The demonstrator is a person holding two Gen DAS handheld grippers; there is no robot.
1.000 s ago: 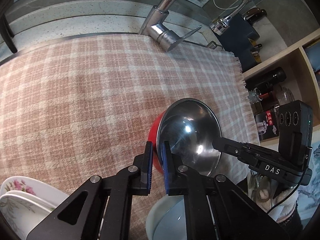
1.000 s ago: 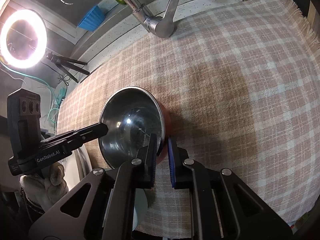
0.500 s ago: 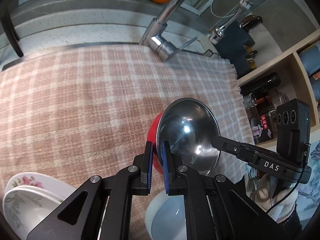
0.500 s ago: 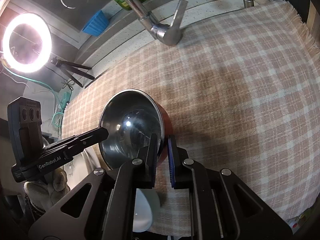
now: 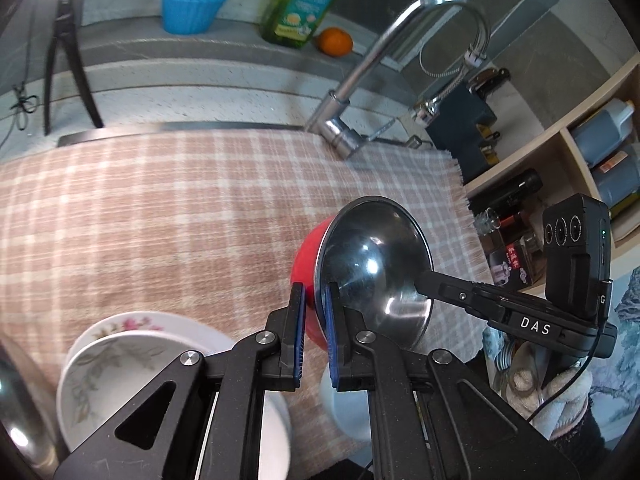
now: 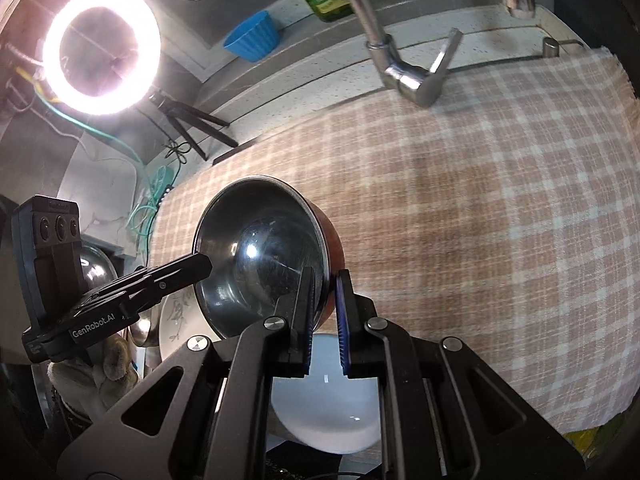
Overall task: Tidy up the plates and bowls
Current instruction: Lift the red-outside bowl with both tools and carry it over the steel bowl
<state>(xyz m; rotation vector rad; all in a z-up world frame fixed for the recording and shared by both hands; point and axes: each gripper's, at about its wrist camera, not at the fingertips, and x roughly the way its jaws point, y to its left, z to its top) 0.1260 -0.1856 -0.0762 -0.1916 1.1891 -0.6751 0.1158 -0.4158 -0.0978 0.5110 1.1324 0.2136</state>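
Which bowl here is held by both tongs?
The red bowl with steel inside, pinched at opposite rims; the plain white bowl and floral bowl sit untouched.

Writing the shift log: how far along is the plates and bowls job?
Done: floral plates already sit stacked at the cloth's near left edge. In hand: left gripper and right gripper each clamp opposite rims of the red steel-lined bowl, held above the checked cloth. Left: set it down; the white bowl sits loose below.
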